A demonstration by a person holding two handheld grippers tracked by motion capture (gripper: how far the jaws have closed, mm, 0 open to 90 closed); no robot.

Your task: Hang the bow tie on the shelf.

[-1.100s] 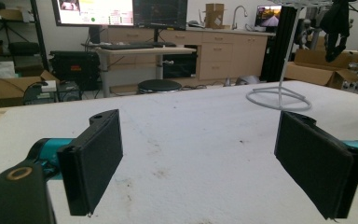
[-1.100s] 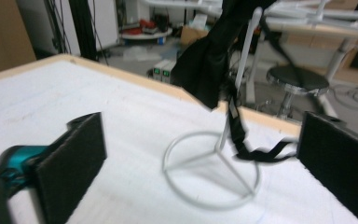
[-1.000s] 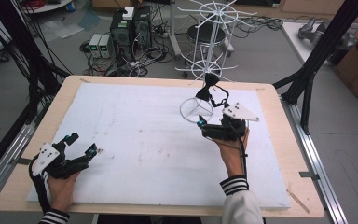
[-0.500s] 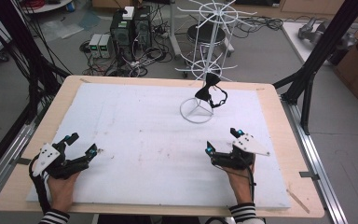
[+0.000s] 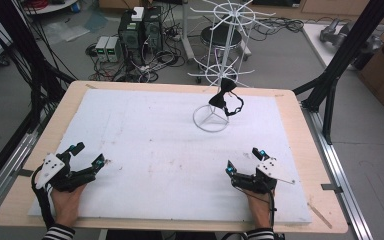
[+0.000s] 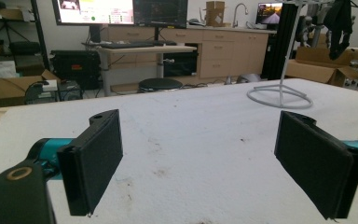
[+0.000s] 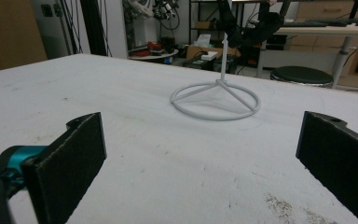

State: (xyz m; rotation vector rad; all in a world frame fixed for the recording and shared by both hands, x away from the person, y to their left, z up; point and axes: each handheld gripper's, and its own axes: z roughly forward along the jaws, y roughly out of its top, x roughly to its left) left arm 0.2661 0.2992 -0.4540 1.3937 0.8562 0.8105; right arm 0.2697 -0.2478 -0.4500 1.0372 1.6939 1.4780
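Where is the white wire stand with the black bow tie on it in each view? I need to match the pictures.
High view: white wire stand sits on the far half of the white table cover, right of centre, black bow tie on top.
Left gripper view: stand upper right, beyond the right jaw.
Right gripper view: stand centre, between the jaws.
Shared landmark: its ring base.
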